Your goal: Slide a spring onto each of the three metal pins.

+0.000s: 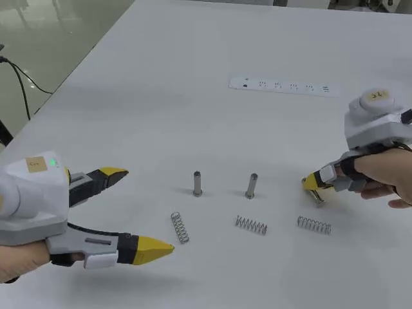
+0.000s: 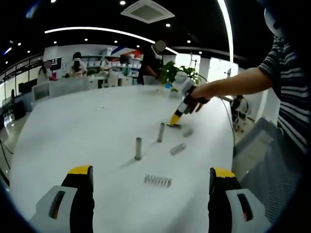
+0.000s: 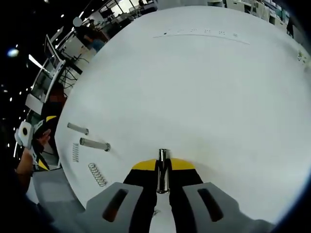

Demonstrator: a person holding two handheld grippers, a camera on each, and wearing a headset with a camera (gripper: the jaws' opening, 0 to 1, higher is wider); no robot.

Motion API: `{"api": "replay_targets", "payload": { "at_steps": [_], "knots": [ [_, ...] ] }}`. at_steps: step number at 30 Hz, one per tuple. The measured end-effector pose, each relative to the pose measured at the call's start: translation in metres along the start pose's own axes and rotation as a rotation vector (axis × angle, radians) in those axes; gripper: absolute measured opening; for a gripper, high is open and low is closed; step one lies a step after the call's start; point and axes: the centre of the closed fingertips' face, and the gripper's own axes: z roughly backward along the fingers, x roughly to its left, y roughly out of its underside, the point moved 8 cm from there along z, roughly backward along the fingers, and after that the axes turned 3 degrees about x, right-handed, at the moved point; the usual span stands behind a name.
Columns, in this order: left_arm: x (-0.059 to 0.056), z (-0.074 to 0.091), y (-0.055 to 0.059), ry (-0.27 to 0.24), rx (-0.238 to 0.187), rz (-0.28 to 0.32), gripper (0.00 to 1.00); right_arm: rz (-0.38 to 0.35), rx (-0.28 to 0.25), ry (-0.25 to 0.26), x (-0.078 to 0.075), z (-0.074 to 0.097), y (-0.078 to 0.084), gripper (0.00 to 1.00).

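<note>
The right gripper (image 3: 164,167) squeezes one pin (image 3: 164,156); hold it straight and steady. The left gripper (image 1: 145,210) is wide open, so pinch the near spring (image 1: 179,227) softly

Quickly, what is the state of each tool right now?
Left tool: open, holding nothing.
Right tool: closed on a metal pin.
</note>
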Motion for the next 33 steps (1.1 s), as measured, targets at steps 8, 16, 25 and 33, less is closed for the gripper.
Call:
{"api": "replay_targets", "payload": {
  "at_steps": [8, 16, 25, 33],
  "knots": [
    [0.0, -0.002, 0.0, 0.001, 0.004, -0.002, 0.96, 0.017, -0.029, -0.018, 0.001, 0.005, 0.006, 0.04],
    [-0.001, -0.003, 0.0, 0.0, 0.008, -0.002, 0.96, 0.038, -0.074, -0.043, -0.001, 0.008, 0.009, 0.04],
    [-0.001, -0.003, -0.001, 0.0, 0.003, -0.003, 0.96, 0.057, -0.144, -0.066, 0.001, 0.012, 0.013, 0.05],
    [-0.001, -0.003, 0.001, 0.001, 0.004, -0.002, 0.96, 0.078, -0.197, -0.07, 0.001, 0.012, 0.016, 0.05]
  ]
}}
